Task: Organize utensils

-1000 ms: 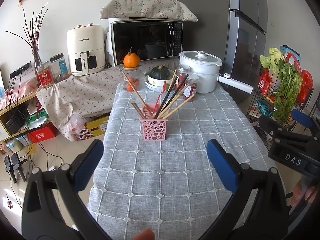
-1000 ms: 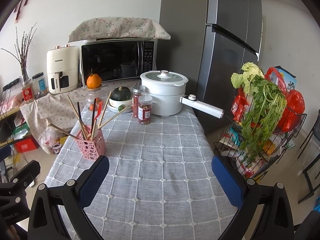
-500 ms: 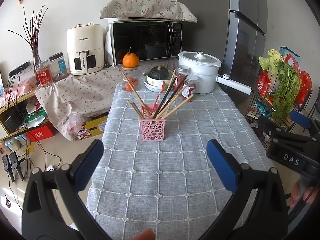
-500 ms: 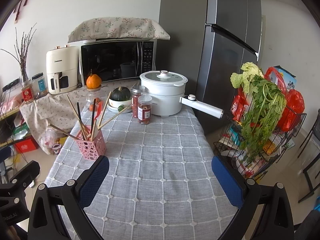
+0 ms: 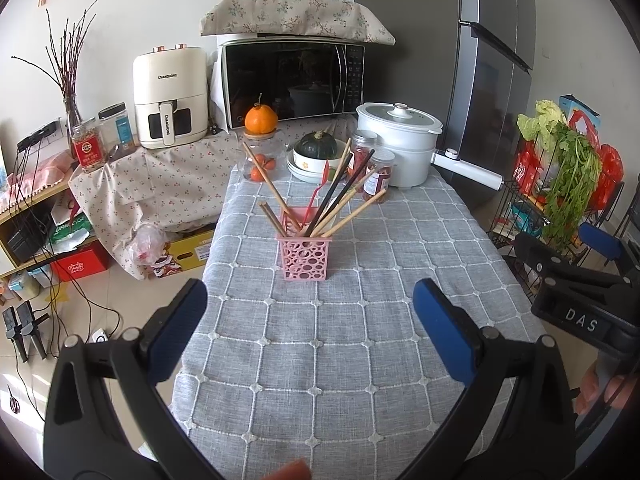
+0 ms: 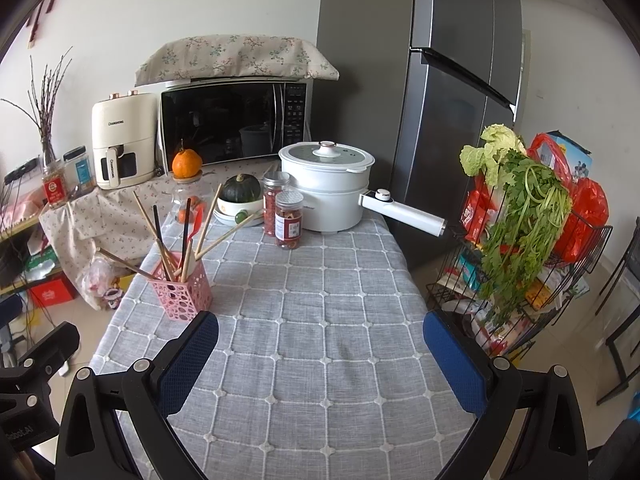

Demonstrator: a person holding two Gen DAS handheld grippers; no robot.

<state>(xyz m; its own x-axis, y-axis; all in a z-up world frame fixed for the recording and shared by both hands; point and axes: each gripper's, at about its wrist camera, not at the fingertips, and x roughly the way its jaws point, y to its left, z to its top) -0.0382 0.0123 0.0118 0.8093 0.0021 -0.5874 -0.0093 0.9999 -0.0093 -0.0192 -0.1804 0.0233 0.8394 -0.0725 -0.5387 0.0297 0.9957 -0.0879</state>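
So as far as I can tell, this one looks basically wrapped up. Every utensil in sight is standing in the pink holder [image 5: 303, 258], and there's nothing loose anywhere on the grey checked tablecloth [image 5: 360, 360]. If anything's left, my guess is it's just tidying the bunch, because I can't spot a stray piece to pick up.

The left gripper [image 5: 310, 332] is spread wide with nothing between its blue pads, hovering over the near end of the table and pointed straight at the holder. The right gripper [image 6: 320, 354] is the same deal: wide apart, empty, over the near edge, further toward the right side of the table.

The holder sits around the middle of the table, a bit toward the left edge, well apart from the jars [image 6: 289, 220] and the white pot [image 6: 326, 186] crowded at the far end. It's a little square plastic basket with round cutouts, standing upright. Inside there's a fan of wooden chopsticks [image 5: 352, 212] leaning out in all directions, a couple of dark ones [image 5: 340, 192], and a red spoon-looking thing [image 5: 318, 196]. Pretty messy spread, but all of it's in there.
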